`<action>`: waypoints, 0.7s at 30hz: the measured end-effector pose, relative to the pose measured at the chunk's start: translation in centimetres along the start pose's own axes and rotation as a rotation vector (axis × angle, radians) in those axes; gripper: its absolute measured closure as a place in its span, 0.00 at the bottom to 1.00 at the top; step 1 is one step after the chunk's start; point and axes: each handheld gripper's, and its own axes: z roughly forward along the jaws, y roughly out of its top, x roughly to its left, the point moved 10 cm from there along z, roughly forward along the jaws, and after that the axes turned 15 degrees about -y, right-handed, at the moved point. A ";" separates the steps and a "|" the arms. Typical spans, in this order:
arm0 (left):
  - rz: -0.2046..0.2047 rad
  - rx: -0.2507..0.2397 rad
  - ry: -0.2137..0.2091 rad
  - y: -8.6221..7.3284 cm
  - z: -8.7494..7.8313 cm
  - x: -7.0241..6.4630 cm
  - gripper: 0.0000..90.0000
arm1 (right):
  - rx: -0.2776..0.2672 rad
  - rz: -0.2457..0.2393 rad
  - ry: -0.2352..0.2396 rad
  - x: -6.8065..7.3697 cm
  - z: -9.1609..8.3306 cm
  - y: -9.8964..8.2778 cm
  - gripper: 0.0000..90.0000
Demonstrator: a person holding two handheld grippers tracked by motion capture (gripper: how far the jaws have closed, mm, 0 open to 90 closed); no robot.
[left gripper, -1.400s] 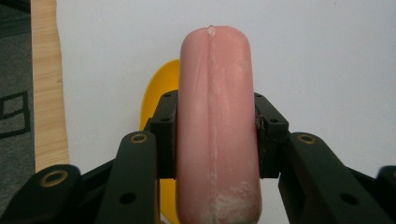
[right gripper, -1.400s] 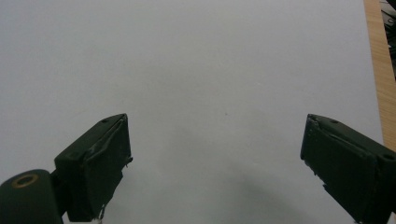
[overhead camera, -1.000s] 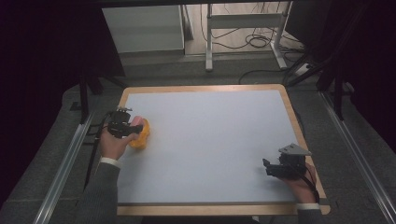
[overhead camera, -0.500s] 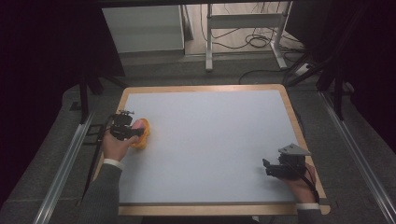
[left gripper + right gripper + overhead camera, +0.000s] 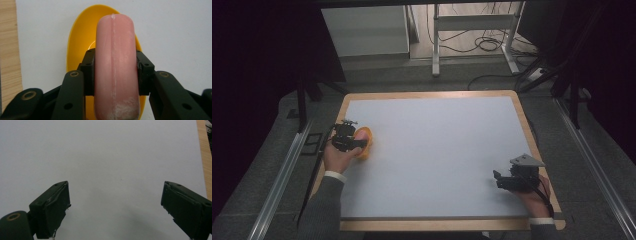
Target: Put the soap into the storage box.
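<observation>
A pink sausage [image 5: 116, 65] is clamped between the jaws of my left gripper [image 5: 115, 67], which is shut on it. It hangs over a yellow bowl [image 5: 77, 45] that sits on the white table top. From above, the left gripper [image 5: 348, 137] is at the table's left edge with the yellow bowl [image 5: 366, 142] just beside it. My right gripper [image 5: 507, 180] rests low near the front right corner. Its own view shows the right gripper [image 5: 115, 205] with jaws wide apart and nothing between them.
The white table top [image 5: 437, 150] has a wooden rim [image 5: 532, 130]. Metal rails run along both sides on the floor. A white cabinet [image 5: 364, 30] and a metal frame with cables stand beyond the far edge.
The left hand has shifted slightly forward and right with the sausage, which is now over the bowl. The right hand has stayed still.
</observation>
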 end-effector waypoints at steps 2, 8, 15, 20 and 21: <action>0.004 -0.019 -0.007 0.2 0.0 -0.1 0.66 | -0.001 0.000 0.001 0.0 0.0 0.0 0.09; 0.032 -0.104 0.001 1.5 -2.4 -0.6 0.42 | 0.000 0.000 0.001 0.0 0.0 0.0 0.09; 0.091 -0.150 -0.051 1.5 -4.2 -2.8 0.33 | -0.001 -0.003 0.002 0.1 0.0 0.0 0.09; 0.130 -0.149 -0.093 0.6 -4.3 -4.5 0.30 | -0.001 -0.001 0.000 0.0 0.0 0.0 0.09; 0.141 -0.149 -0.102 0.3 -4.3 -5.0 0.30 | -0.002 0.000 0.000 0.0 0.0 0.0 0.09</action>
